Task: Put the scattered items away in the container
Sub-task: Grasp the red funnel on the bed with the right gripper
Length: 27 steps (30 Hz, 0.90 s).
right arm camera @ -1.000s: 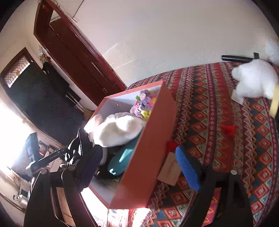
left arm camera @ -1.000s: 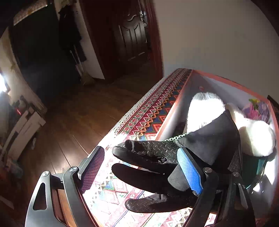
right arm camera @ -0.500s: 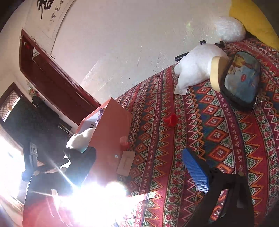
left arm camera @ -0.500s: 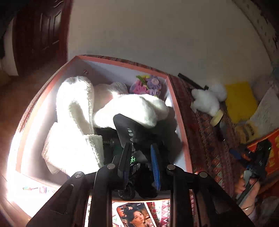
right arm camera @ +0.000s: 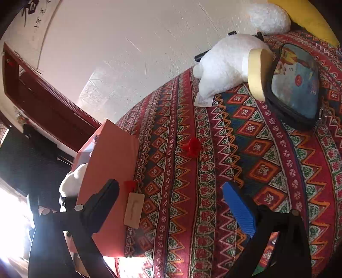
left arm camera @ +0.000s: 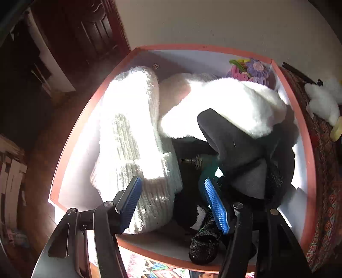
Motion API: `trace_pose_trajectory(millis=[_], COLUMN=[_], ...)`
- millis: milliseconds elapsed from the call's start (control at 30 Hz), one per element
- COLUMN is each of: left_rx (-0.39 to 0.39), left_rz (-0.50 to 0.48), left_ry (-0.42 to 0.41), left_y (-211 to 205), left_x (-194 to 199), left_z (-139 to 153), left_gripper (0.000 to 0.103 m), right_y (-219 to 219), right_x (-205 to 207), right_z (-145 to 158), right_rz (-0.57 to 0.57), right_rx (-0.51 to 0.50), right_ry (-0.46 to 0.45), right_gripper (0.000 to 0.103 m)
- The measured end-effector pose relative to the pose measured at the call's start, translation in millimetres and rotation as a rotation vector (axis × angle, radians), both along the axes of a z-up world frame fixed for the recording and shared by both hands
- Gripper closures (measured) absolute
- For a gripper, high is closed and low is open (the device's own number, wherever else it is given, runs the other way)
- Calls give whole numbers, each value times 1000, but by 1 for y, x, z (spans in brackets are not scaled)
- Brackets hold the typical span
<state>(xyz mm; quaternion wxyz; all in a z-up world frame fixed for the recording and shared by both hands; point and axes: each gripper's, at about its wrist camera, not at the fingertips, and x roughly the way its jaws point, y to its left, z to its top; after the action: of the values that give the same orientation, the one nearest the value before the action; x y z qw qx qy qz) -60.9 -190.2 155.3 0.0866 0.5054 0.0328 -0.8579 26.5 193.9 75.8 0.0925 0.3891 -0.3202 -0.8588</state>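
Note:
My left gripper [left arm camera: 173,203] is open and empty just above the orange box [left arm camera: 307,149]. The black gloves [left arm camera: 245,154] lie loose inside the box, beside white knitwear [left arm camera: 136,132], a white plush [left arm camera: 230,102] and a crochet flower toy [left arm camera: 250,70]. My right gripper [right arm camera: 171,205] is open and empty over the patterned cloth [right arm camera: 213,171]. The orange box [right arm camera: 109,171] stands to its left. A small red toy [right arm camera: 191,147], a white plush [right arm camera: 224,66], a tape roll [right arm camera: 258,72] and a printed pouch [right arm camera: 295,85] lie on the cloth.
A wooden tag [right arm camera: 133,210] hangs on the box's side by a red tassel [right arm camera: 130,185]. A yellow cushion [right arm camera: 310,19] and another white fluffy item [right arm camera: 269,18] sit by the wall. The bed edge drops to a dark wooden floor [left arm camera: 27,132] at left.
My left gripper was shut on the black gloves over the box and has opened; the gloves now lie in the box. My right gripper has swung further over the cloth, away from the box.

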Motion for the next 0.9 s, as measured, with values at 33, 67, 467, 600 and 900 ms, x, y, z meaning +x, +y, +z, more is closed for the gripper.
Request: trace_pose_trajectory(millis=[33, 67, 467, 600, 900], left_rx=[49, 83, 183, 155, 258], left_rz=[17, 36, 225, 189, -77], left_ry=[44, 85, 174, 210, 394], left_y=[-9, -19, -82, -68, 87], left_x=[5, 10, 32, 36, 61], left_z=[12, 23, 37, 53, 96], left_gripper=[42, 41, 30, 30, 18], right_y=[-1, -2, -18, -3, 69], right_x=[-13, -26, -115, -81, 67], right_z=[-5, -11, -49, -41, -6], right_rz=[5, 5, 40, 63, -36], right_rx=[-8, -9, 223, 143, -217], right_ry=[-21, -43, -214, -190, -31], right_gripper=[10, 12, 72, 76, 76])
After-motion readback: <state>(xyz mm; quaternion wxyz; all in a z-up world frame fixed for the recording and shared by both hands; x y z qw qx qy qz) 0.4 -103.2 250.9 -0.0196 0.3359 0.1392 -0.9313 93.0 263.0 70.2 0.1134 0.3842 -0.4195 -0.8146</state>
